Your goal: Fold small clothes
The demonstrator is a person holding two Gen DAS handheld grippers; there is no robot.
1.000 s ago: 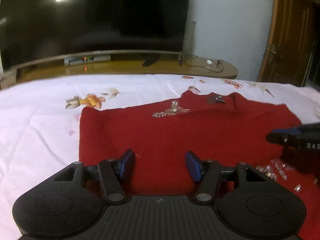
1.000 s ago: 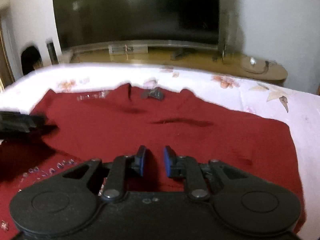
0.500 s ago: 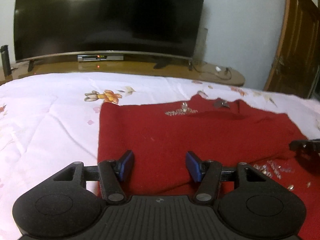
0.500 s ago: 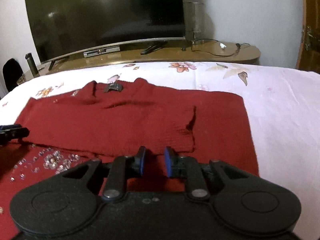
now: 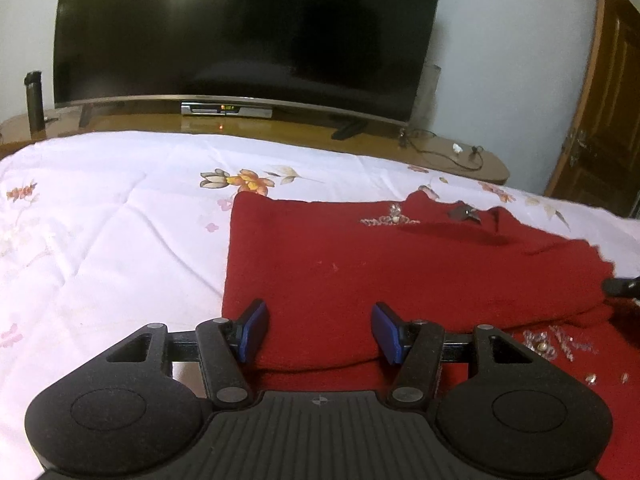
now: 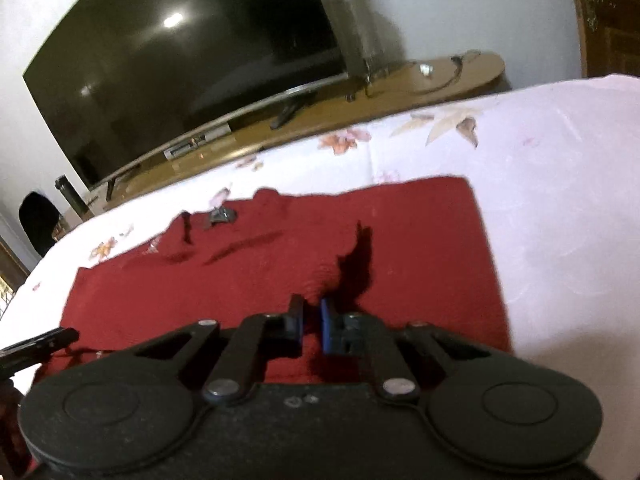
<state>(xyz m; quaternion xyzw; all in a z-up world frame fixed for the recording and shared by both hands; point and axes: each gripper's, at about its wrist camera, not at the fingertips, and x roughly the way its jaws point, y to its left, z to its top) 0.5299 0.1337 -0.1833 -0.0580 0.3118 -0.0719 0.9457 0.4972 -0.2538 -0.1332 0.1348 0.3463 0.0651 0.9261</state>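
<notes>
A red knit sweater (image 5: 400, 272) lies flat on the bed, its collar with a small dark bow (image 5: 464, 213) at the far side and clear beads (image 5: 548, 340) showing under a folded-over layer. My left gripper (image 5: 320, 332) hangs open over the sweater's near left part, and the fold's edge runs between its blue pads without touching them. My right gripper (image 6: 311, 320) is tilted, and its jaws are closing to a thin slit on a raised ridge of the sweater (image 6: 260, 280). Each gripper's tip shows in the other view: the right gripper (image 5: 620, 286) and the left gripper (image 6: 40, 344).
The bed has a white floral sheet (image 5: 100, 240), bare to the left of the sweater and also to its right (image 6: 560, 200). Beyond the far edge stand a wooden TV stand (image 5: 460, 156), a large dark TV (image 5: 240, 32) and a brown door (image 5: 600, 120).
My right gripper rolled and shifted toward the sweater's right side, and its jaws narrowed onto the cloth. My left gripper drifted left and stayed open.
</notes>
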